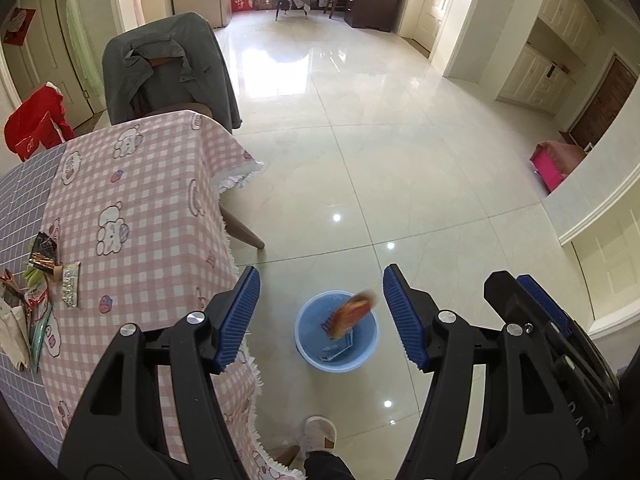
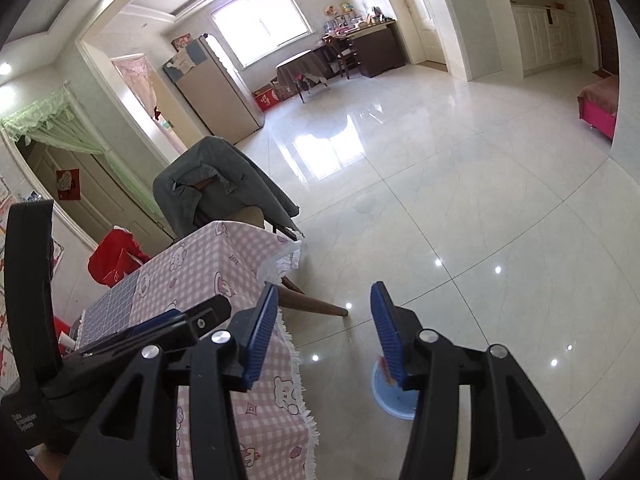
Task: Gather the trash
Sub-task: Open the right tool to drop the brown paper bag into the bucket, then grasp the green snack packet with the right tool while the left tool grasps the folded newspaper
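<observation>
Both grippers, left (image 1: pixel 320 316) and right (image 2: pixel 324 336), hang parted and empty above the blue bin (image 1: pixel 362 354) as an orange wrapper (image 1: pixel 352 314) drops in.

Motion-blurred orange wrapper (image 1: pixel 354 314) above blue bucket (image 1: pixel 336 334)

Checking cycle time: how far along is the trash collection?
Done: a clear wrapper lies in the blue bucket. In hand: nothing; an orange wrapper, blurred, is over the bucket; left claw and right claw are open and empty. Left: snack wrappers piled on the table.
</observation>
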The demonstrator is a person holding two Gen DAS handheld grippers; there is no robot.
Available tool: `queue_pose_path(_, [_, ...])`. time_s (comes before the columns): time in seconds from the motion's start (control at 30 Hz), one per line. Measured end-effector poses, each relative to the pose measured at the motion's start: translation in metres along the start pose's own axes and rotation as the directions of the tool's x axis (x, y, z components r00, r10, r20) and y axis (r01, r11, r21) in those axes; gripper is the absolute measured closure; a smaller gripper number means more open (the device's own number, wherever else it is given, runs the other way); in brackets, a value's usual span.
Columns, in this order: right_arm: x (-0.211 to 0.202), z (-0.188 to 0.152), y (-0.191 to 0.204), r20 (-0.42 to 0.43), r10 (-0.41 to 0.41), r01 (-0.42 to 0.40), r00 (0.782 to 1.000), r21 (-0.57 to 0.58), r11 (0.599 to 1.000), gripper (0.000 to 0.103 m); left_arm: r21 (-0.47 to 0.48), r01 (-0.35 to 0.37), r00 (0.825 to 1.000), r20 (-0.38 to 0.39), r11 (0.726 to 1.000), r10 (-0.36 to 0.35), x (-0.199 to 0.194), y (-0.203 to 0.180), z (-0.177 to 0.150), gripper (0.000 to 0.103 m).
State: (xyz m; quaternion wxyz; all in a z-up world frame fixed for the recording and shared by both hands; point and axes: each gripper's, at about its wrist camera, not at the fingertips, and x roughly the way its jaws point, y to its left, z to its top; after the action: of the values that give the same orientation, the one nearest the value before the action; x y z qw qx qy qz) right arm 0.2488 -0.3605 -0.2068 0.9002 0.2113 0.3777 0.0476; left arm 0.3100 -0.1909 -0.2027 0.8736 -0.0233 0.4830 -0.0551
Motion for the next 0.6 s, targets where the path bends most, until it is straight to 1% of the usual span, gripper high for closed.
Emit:
queue_pose_path(0.27, [-0.008, -0.001, 0.023, 0.002, 0.025, -0.024, 1.0, -0.027, 0.999, 0.054, -0.033, -0.017, 1.0, 0.019, 0.999, 0.018, -0.02, 0.025, -0.004, 0.038])
queue_pose_path(0.43, [-0.013, -0.003, 0.052, 0.004, 0.055, -0.055, 0.998, -0.057, 0.997, 0.054, -0.072, -0.034, 0.999, 0.039, 0.997, 0.037, -0.037, 0.05, -0.008, 0.038])
queue_pose_path(0.6, [-0.014, -0.007, 0.09, 0.001, 0.093, -0.093, 0.996, -0.097, 0.991, 0.054, -0.122, -0.06, 0.996, 0.06, 0.991, 0.067, -0.06, 0.086, -0.016, 0.037])
